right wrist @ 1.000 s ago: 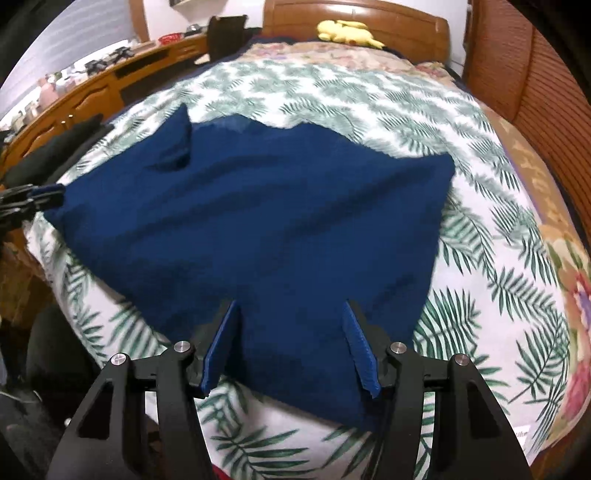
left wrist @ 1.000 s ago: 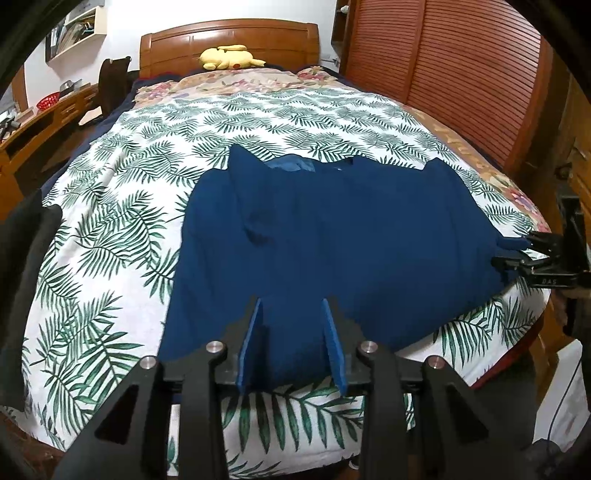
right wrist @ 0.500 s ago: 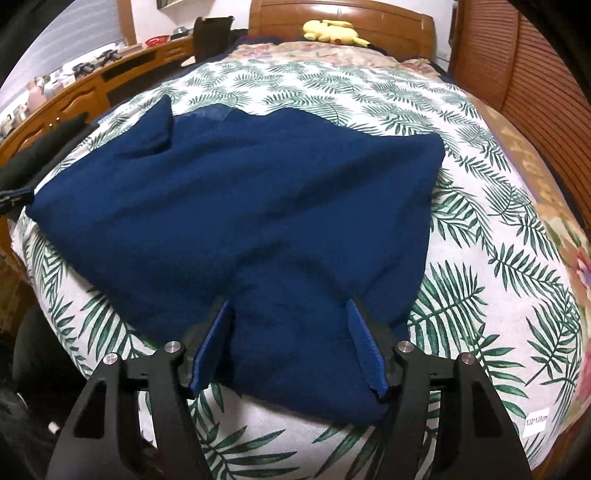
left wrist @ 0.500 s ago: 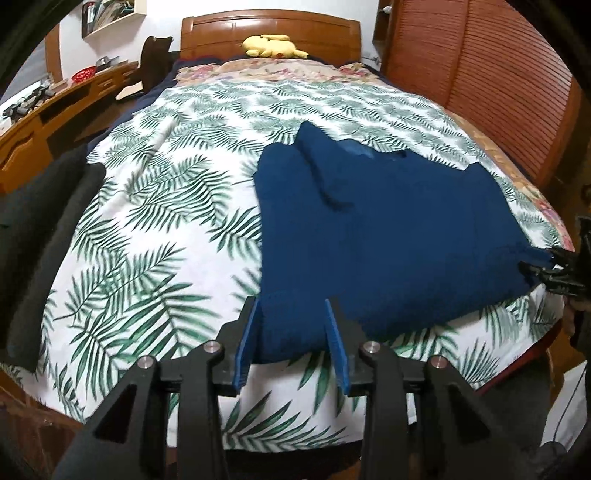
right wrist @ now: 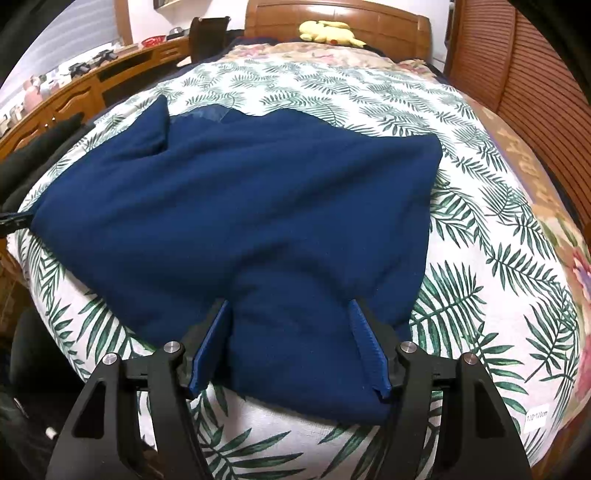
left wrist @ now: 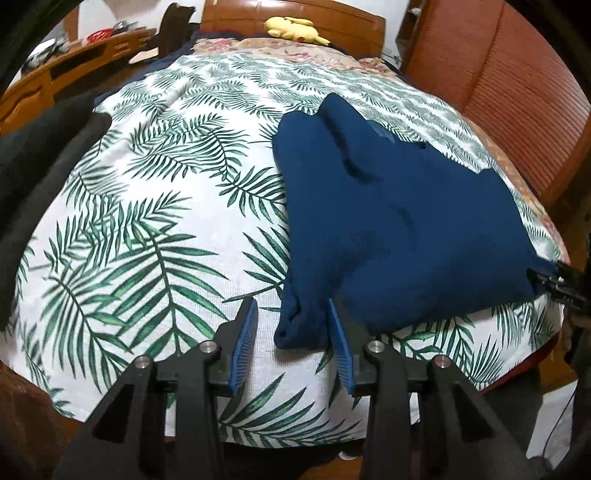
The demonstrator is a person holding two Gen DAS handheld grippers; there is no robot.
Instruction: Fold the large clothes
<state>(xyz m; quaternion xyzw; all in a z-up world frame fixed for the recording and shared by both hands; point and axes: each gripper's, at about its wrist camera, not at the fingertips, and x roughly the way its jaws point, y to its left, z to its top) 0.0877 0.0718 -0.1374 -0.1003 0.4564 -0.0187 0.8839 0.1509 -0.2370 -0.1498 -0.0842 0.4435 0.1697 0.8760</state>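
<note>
A large dark blue garment (left wrist: 399, 221) lies spread flat on the leaf-print bedspread (left wrist: 147, 221). My left gripper (left wrist: 291, 306) hovers at its near left corner. The rolled corner lies between the blue pads, close to the right pad (left wrist: 338, 332), and the jaws are opening without pressing it. My right gripper (right wrist: 289, 302) stands open and wide over the garment's (right wrist: 240, 206) near right corner, cloth showing between its fingers. Each gripper shows at the edge of the other's view: the right gripper (left wrist: 554, 284) and the left gripper (right wrist: 11, 221).
A yellow plush toy (left wrist: 295, 27) rests by the wooden headboard. Dark clothing (left wrist: 37, 166) lies along the bed's left edge, beside a wooden desk (left wrist: 74, 70) with small items. Louvred wooden doors (left wrist: 517, 92) stand to the right. The bed's near edge drops off just under both grippers.
My left gripper has slid left along the garment's near edge to its corner and sunk lower, its jaws a little wider. The right gripper stayed in place and opened slightly.
</note>
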